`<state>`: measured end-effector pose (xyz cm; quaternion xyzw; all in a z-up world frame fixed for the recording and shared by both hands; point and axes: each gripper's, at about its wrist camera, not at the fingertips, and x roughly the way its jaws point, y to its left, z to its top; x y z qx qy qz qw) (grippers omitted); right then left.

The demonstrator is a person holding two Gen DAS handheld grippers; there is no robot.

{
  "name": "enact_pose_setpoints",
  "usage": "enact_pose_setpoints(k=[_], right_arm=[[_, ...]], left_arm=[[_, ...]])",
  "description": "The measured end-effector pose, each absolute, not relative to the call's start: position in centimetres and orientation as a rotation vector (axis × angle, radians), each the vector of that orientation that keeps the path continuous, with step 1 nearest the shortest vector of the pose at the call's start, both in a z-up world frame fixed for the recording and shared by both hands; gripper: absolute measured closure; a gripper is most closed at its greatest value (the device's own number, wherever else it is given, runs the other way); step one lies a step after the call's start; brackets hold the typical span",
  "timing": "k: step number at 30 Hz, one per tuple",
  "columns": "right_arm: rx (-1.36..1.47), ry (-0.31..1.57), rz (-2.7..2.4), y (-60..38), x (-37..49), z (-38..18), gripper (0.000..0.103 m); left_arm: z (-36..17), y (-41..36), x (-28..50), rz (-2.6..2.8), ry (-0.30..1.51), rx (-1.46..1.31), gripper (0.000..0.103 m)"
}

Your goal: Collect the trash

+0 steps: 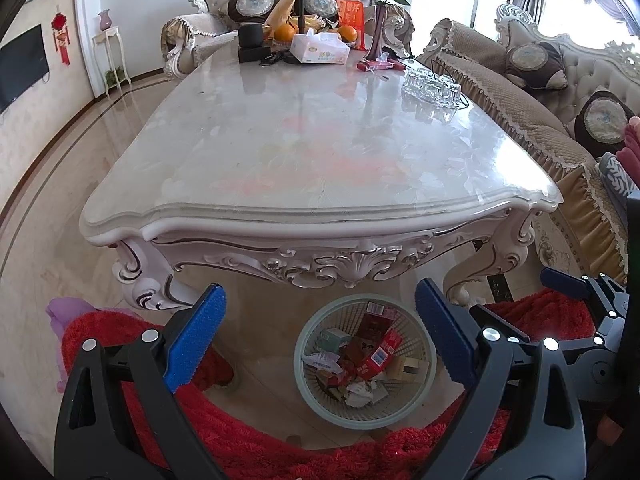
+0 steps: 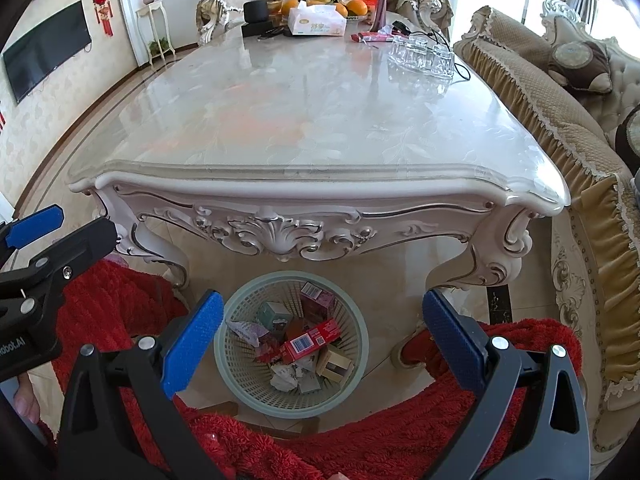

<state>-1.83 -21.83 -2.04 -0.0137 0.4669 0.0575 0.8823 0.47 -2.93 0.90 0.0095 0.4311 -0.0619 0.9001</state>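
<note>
Trash fills basket; barcoded red carton topmost; both jaws apart.

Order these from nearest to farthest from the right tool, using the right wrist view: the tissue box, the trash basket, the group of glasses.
1. trash basket: on the floor before the table, just beyond the open right tool.
2. group of glasses: on the table's far right part.
3. tissue box: far end of the table, near the middle.

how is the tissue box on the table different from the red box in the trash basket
The tissue box is white, sits flat at the table's far end, and a tissue sticks out of it. The red box is narrower, barcoded, and lies tilted on other trash in the basket. Both are cardboard.
</note>
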Motion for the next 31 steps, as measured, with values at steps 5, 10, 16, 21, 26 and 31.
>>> enact_pose_setpoints(k=[5,10,16,21,26,31], right_arm=[[-0.031,0.972,0.117,-21.79,-1.83,-2.09,0.008],[-0.032,0.976,0.119,-21.71,-1.77,-2.26,0.008],[-0.027,0.977,0.117,-21.7,-1.71,-2.37,0.008],[-0.019,0.984,0.116,-21.79,-1.62,-2.64,0.008],[-0.018,0.985,0.116,-21.72,-1.57,-2.71,0.008],[-0.017,0.99,0.116,-21.69,-1.49,-2.81,0.008]], left_arm=[[0.71,-2.82,0.61,-0.127,0.898,0.018,0.01],[0.56,-2.79,0.71,-0.126,0.901,0.018,0.01],[0.29,-2.69,0.86,-0.133,0.91,0.014,0.01],[0.48,-2.57,0.54,-0.122,0.887,0.006,0.01],[0.23,-2.6,0.87,-0.113,0.91,0.014,0.01],[-0.11,-2.67,1.07,-0.099,0.927,0.031,0.01]])
